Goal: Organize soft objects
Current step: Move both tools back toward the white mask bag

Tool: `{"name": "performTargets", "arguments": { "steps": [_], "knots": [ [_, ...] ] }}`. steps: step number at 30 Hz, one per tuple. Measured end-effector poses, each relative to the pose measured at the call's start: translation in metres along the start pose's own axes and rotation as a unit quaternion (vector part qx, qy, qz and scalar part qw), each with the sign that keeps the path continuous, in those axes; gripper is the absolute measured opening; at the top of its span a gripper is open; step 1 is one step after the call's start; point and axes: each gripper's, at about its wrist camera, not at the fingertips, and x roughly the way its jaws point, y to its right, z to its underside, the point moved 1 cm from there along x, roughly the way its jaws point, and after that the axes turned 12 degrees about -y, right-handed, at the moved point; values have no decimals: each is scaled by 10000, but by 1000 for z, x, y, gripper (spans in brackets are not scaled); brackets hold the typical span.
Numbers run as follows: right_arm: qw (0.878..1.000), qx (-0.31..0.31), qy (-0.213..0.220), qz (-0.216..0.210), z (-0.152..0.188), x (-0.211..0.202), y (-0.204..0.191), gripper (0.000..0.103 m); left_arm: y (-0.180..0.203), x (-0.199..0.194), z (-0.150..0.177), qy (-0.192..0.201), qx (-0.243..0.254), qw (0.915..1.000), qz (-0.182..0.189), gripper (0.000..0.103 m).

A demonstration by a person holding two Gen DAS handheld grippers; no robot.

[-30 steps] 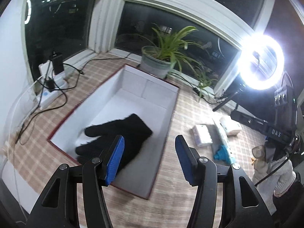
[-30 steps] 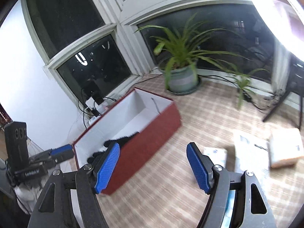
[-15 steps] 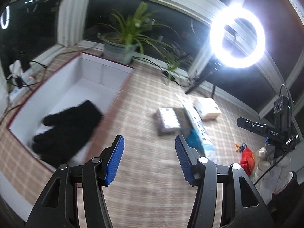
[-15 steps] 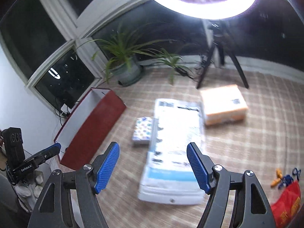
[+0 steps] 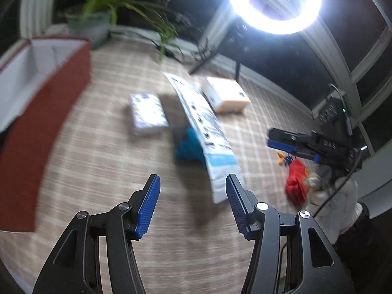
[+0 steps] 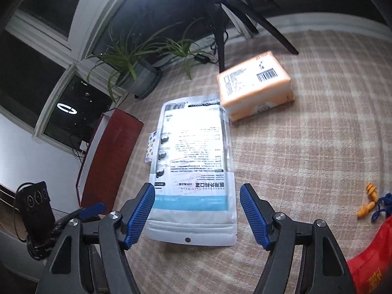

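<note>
Both grippers are standing with their jaws spread wide and holding nothing, the same as one second ago. The left gripper [image 5: 193,202] is swinging away from the red box [image 5: 41,112], which was lying right under it before and is now sitting at the left edge of its view. The black glove, seen inside the box half a second ago, is no longer showing there, because only the outer wall and a bit of the white lining are visible. The left gripper is now hovering over the checked surface [image 5: 103,161], facing the long white mask packet [image 5: 208,127]. A teal soft object [image 5: 189,144] is lying just beside this packet, partly under its edge, and a patterned tissue pack [image 5: 148,114] is resting near it on the left. The right gripper [image 6: 197,214] is hanging above the near end of the mask packet [image 6: 193,166], much closer to it than half a second ago. An orange tissue pack [image 6: 254,85] is touching the far corner of the packet. Orange earplugs on a blue cord [image 6: 370,203] and a red cloth bag [image 6: 367,254] are lying at the right, well apart from the packet.
</note>
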Motion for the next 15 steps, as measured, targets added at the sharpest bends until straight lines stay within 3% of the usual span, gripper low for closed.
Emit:
{"name": "performTargets", "arguments": {
  "steps": [4,9,15],
  "knots": [
    [9994,169,-232,-205,-8,16,16,61,8,22,-7,-225,20,9997,72,55],
    [9988,197,-374,-252,-15,31,23,60,20,47,-17,-339,243,9990,-172,55],
    [9985,201,-397,-313,-19,36,30,60,9,69,-25,-524,113,9983,-232,52]
  ]
}}
